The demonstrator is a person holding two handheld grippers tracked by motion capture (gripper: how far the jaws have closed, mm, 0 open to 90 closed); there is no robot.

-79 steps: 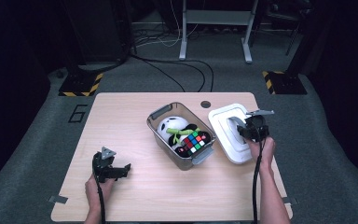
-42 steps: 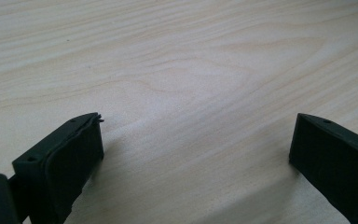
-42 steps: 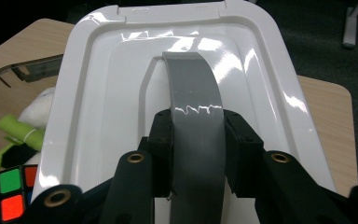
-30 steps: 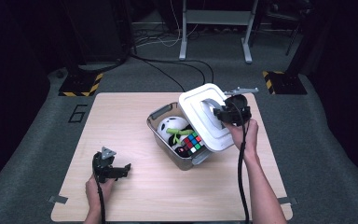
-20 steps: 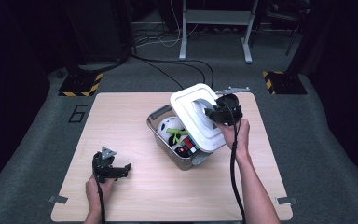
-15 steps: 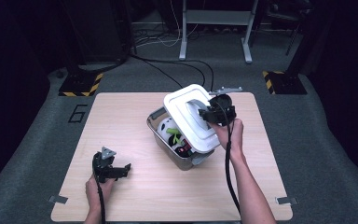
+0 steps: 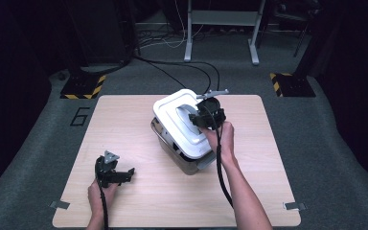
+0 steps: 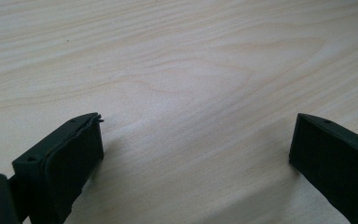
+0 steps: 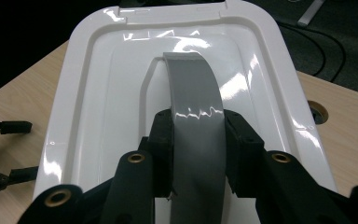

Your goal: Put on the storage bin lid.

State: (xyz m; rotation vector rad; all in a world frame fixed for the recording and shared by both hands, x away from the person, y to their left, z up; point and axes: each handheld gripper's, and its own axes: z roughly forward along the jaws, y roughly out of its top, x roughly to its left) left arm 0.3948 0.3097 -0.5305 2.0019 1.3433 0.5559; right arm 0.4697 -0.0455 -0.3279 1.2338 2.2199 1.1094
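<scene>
A white lid (image 7: 181,120) with a grey handle (image 9: 196,112) hangs tilted over the grey bin (image 7: 188,161) at the table's middle and covers most of its opening. My right gripper (image 7: 202,116) is shut on that handle, its jaws pressed against both sides of it, as the right gripper view shows at the gripper's tips (image 9: 196,140). The bin's contents are hidden under the lid. My left gripper (image 7: 122,174) rests low over the wooden table (image 7: 124,124) at the front left, open, with bare wood between its jaws (image 8: 193,154).
Metal clips (image 7: 57,204) hold the table's front corners. A round cable hole (image 9: 318,111) lies in the tabletop behind the bin. Beyond the far edge are cables, a yellow-black striped block (image 7: 81,88) and a desk frame (image 7: 220,24) on grey carpet.
My right gripper has carried the lid from the table's right side leftward over the bin, and it now covers the toys inside. The left gripper has stayed still and open.
</scene>
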